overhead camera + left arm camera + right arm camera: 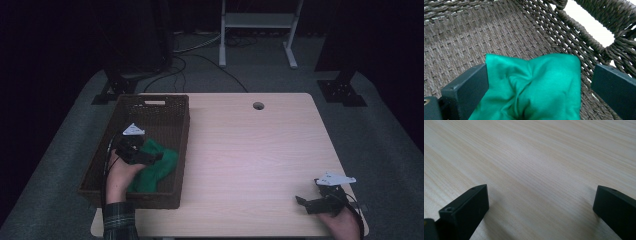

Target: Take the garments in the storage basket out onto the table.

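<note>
your left gripper: jaws spread wide, straddling the green cloth | cloth: bunched up inside the wicker basket, near end | your right gripper: open, holding nothing, low over the bare table

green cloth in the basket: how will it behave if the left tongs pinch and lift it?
The green cloth is bunched and creased, so it is probably floppy and would drape. It looks thin, likely light. Its slight sheen hints at slip. The left tongs stand open around it, inside the basket.
</note>
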Tool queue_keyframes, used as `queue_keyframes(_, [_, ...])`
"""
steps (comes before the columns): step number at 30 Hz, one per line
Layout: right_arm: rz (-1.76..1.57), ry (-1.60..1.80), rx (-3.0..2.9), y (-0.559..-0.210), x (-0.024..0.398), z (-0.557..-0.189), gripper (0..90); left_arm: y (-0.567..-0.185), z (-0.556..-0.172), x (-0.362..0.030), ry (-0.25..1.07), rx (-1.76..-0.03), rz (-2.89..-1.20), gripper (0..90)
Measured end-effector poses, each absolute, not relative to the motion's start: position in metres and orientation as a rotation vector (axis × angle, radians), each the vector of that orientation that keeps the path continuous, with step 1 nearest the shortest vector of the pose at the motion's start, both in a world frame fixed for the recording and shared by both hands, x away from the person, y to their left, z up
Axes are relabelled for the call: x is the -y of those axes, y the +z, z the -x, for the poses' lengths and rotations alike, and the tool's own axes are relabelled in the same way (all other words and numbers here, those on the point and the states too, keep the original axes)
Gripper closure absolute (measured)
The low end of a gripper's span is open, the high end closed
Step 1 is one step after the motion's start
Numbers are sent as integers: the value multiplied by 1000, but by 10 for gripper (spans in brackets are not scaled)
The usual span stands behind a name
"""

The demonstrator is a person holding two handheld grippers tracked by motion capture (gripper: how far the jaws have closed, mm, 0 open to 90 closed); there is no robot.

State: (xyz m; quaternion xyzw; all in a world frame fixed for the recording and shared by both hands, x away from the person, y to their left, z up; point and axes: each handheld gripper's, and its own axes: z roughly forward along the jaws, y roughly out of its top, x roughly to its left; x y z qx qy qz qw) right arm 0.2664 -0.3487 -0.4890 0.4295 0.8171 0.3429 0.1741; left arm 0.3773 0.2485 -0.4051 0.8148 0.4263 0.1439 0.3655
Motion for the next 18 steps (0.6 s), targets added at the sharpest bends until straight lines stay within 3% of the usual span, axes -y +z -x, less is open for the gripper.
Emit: queue_keyframes(18, [-1217,972,-2317,-489,349,-266,0,-409,-378,-247,349,-1127,-2137,4])
